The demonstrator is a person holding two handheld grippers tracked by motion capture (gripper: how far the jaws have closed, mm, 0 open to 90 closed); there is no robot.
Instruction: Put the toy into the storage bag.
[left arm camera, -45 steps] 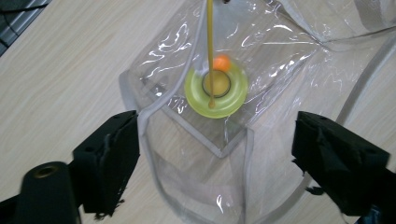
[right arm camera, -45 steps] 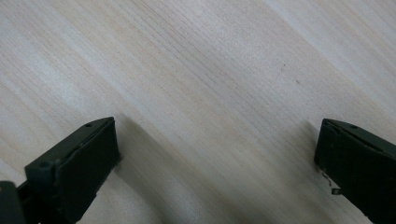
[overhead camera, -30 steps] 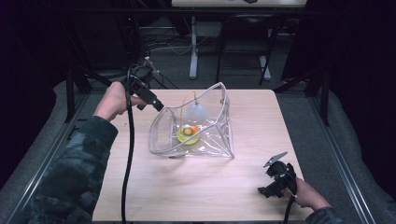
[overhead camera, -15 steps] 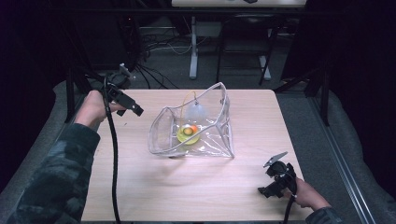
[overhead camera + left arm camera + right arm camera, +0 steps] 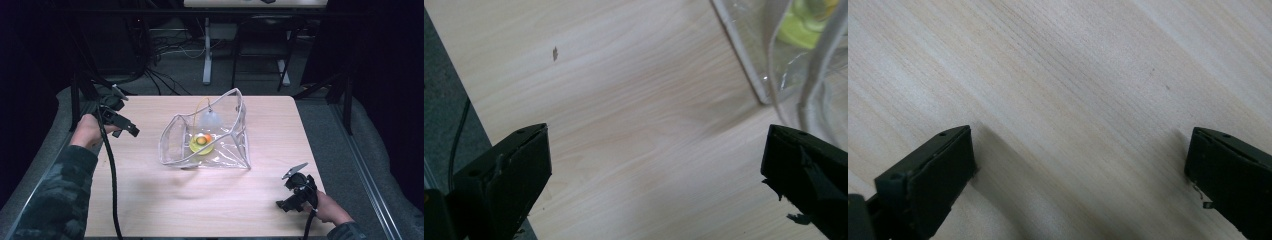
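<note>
The clear pouch [image 5: 206, 132] stood near the middle of the table [image 5: 150, 200], a little toward the far side, its mouth gaping upward and toward the left. Its white-edged rim held a loose, bent shape. Inside, low down, lay a yellow-green thing [image 5: 200, 145] with an orange bit [image 5: 207, 137] on it, and behind these a pale, rounded thing I could not name. In the left gripper view a corner of the pouch [image 5: 784, 60] filled the upper right, with the yellow-green thing [image 5: 804, 25] showing through the plastic. The left gripper [image 5: 131, 131] hung over the table's left part, beside the pouch but apart from it, its jaws spread wide with nothing between them but bare wood. The hand [image 5: 87, 131] holding it came in over the left edge, a camouflage sleeve [image 5: 55, 195] below it and a black cable [image 5: 111, 180] trailing down toward the near edge. The right gripper [image 5: 287, 197] sat at the near right corner, well apart from the pouch, held low over the table; its jaws were likewise wide apart and empty, with only wood grain between them in the right gripper view.
</note>
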